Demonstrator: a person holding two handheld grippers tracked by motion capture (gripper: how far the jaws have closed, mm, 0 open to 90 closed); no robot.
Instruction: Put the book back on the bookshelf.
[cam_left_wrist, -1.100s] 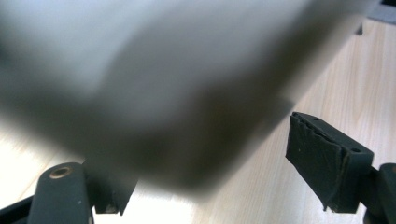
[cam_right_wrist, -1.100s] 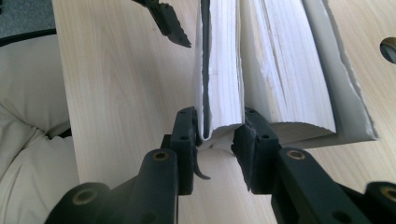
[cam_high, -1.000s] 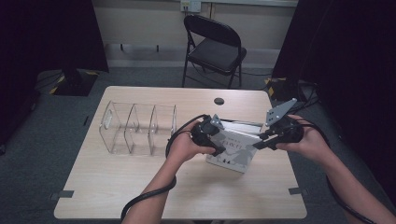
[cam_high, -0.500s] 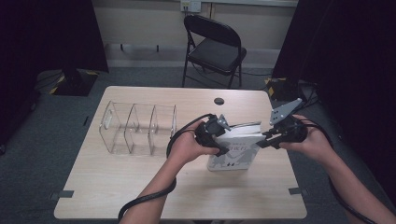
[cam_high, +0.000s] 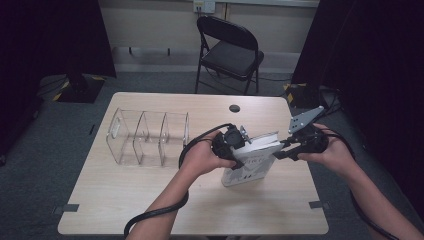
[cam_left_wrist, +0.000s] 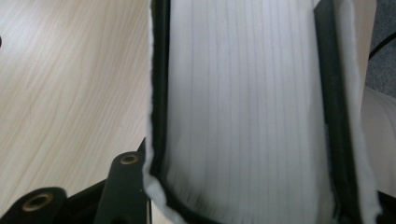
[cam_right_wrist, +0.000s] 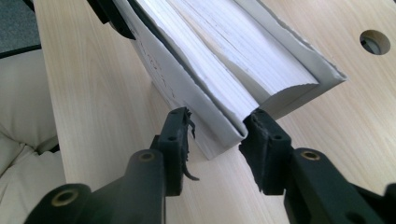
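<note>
Nearest: person's forearms come in from the bottom, w/ a thick white book (cam_high: 252, 159) stood up on the table (cam_high: 150, 200) right of centre, between both tools. Left gripper (cam_high: 235, 142) is clamped across the whole page block at the book's left end; in the left gripper view the pages (cam_left_wrist: 243, 112) sit tight between both black jaws, which have just been closing onto it. Right gripper (cam_high: 282, 150) is at the book's right corner, jaws partly apart and just been opening; in the right gripper view the cover corner (cam_right_wrist: 224, 135) sits in the gap, pads not clearly pressing. Handling, as I judge it: book looks heavy-ish, soft cover frayed and floppy, pages can splay, so grab across the full thickness near the spine or an end, not by one cover. Vs. 1 s ago: book lay flatter and tilted, now stands more upright, and the left hand has lifted a bit. Farther back: clear acrylic divider rack (cam_high: 150, 135) at table left, well apart; folding chair (cam_high: 227, 50) beyond.
</note>
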